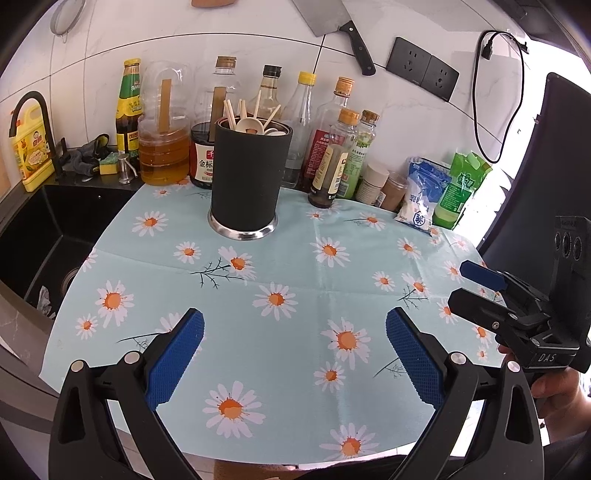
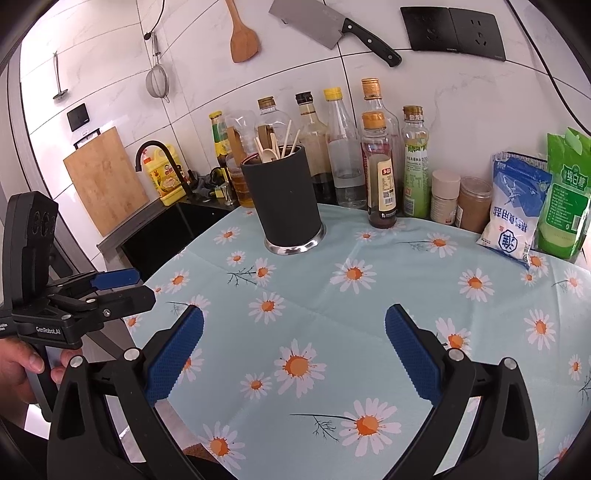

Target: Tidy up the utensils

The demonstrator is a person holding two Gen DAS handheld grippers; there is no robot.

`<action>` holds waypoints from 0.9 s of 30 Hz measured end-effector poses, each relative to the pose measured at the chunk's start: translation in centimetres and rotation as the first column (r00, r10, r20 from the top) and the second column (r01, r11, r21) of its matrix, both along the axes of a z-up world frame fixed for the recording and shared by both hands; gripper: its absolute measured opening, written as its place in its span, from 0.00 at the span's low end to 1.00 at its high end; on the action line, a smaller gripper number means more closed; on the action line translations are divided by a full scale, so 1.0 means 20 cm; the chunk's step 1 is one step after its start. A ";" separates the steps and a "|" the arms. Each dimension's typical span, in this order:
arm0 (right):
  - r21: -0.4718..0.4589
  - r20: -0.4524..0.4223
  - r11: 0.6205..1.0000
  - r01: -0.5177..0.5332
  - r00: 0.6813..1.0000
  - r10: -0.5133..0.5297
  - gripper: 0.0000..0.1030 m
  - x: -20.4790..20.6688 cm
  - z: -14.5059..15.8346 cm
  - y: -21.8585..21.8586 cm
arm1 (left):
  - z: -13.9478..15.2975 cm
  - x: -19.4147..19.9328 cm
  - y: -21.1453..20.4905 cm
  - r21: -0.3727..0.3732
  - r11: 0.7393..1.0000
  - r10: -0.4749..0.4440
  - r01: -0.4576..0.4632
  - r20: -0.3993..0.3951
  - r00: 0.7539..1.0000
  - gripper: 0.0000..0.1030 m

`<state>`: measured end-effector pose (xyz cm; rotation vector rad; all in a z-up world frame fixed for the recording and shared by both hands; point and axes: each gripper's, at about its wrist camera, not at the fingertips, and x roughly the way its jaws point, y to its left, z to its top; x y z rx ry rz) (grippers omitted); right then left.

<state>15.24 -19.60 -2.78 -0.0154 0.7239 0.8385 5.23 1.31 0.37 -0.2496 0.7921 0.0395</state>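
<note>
Now both claws, left (image 1: 294, 354) and right (image 2: 294, 352), hang released; a careless reach could topple the holder (image 1: 248, 176), spilling utensils (image 1: 251, 118).

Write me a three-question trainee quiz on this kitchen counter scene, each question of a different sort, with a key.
1. True or false: the left gripper and the right gripper are both open and hold nothing.
2. Multiple choice: where are the chopsticks and spoons? A) flat on the daisy tablecloth B) standing in the black utensil holder C) in the sink
3. Fill in: the tool hanging on the wall with a steel blade and black handle is a ____.

Key: 1 true; 2 B; 3 cleaver.
</note>
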 end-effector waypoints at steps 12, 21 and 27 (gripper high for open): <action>-0.005 -0.005 1.000 -0.002 1.000 0.002 0.95 0.00 -0.01 -0.02 | 0.00 0.00 -0.03 -0.003 1.000 -0.014 0.014 0.005 1.000 0.94; -0.006 -0.013 1.000 0.003 1.000 -0.003 0.95 0.00 -0.02 -0.02 | -0.01 0.01 -0.05 -0.015 1.000 -0.025 0.025 -0.010 1.000 0.94; -0.010 -0.021 1.000 -0.002 1.000 0.001 0.95 0.01 -0.04 -0.01 | -0.01 0.02 -0.06 -0.003 1.000 -0.030 0.030 -0.019 0.999 0.94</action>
